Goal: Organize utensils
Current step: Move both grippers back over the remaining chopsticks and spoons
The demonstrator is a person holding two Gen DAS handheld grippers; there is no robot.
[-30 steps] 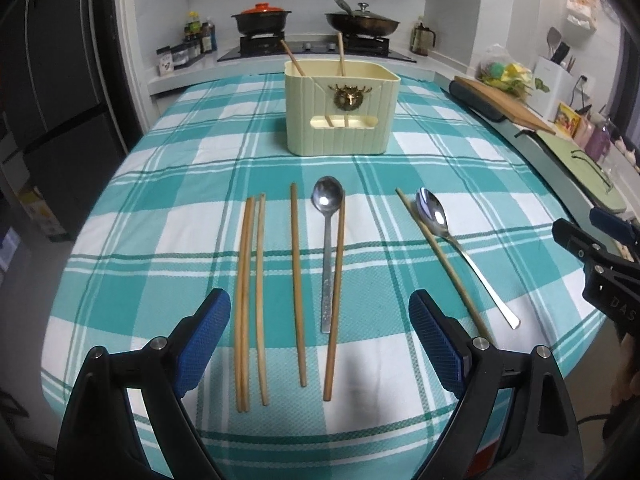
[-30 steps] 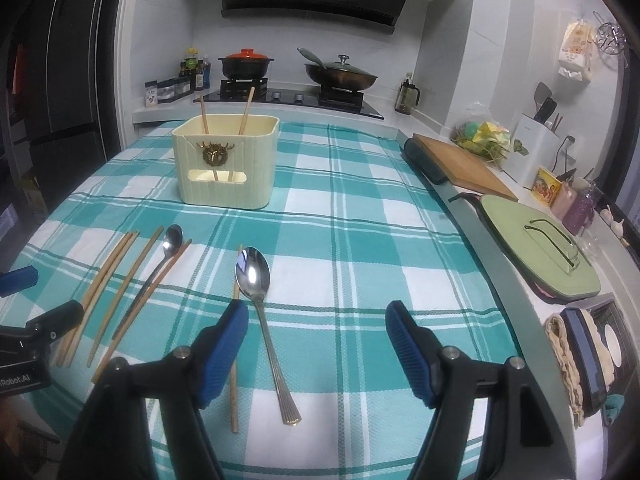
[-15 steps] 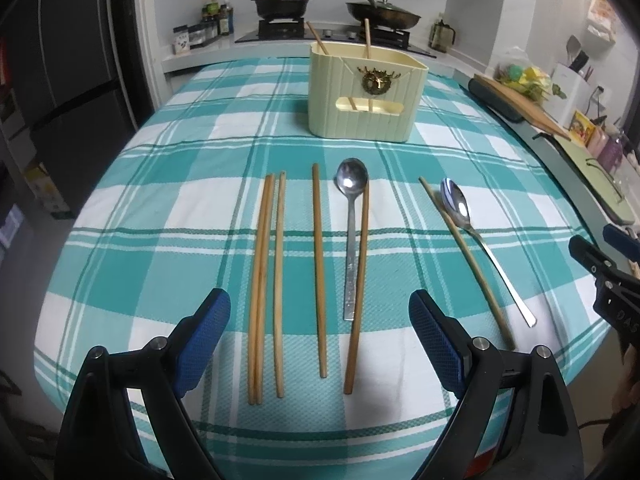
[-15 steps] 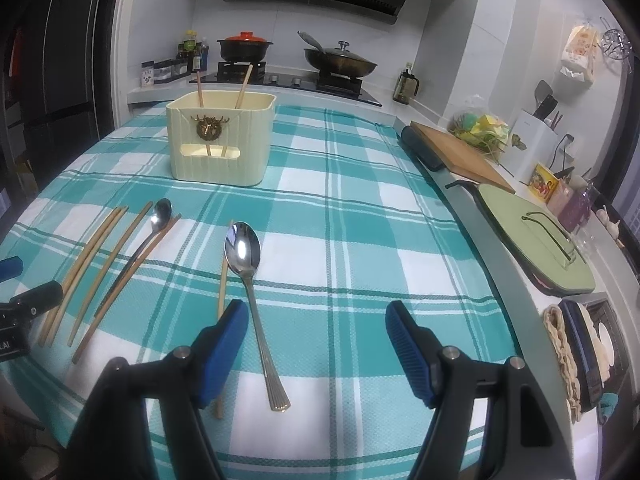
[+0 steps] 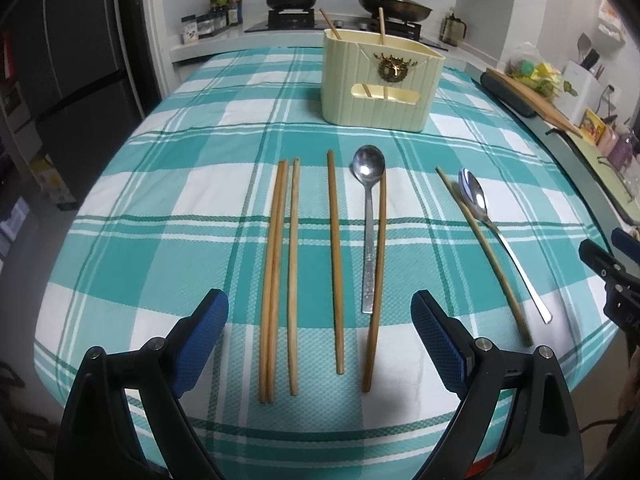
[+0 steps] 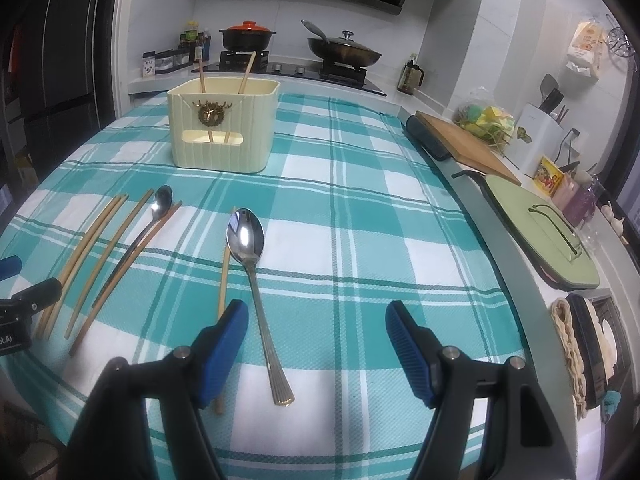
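On checked tablecloth [image 5: 160, 208], in front of cream utensil box [image 5: 380, 80], left to right: three chopsticks [image 5: 280, 272] close together; single chopstick [image 5: 335, 260]; small spoon [image 5: 369, 216] touching chopstick on its right [image 5: 378, 280]; slanted chopstick [image 5: 480, 248] beside large spoon [image 5: 500, 236]. Inside box: two upright chopsticks [image 6: 224, 72]. Nearer than all: left gripper [image 5: 320, 344], fingers wide apart, holding nothing, above loose chopsticks; right gripper [image 6: 316, 352], fingers wide apart, holding nothing, near large spoon's handle.

Both claws hang level and side by side, left claw [image 5: 319, 334] and right claw [image 6: 317, 340] spread wide, gripping nothing.
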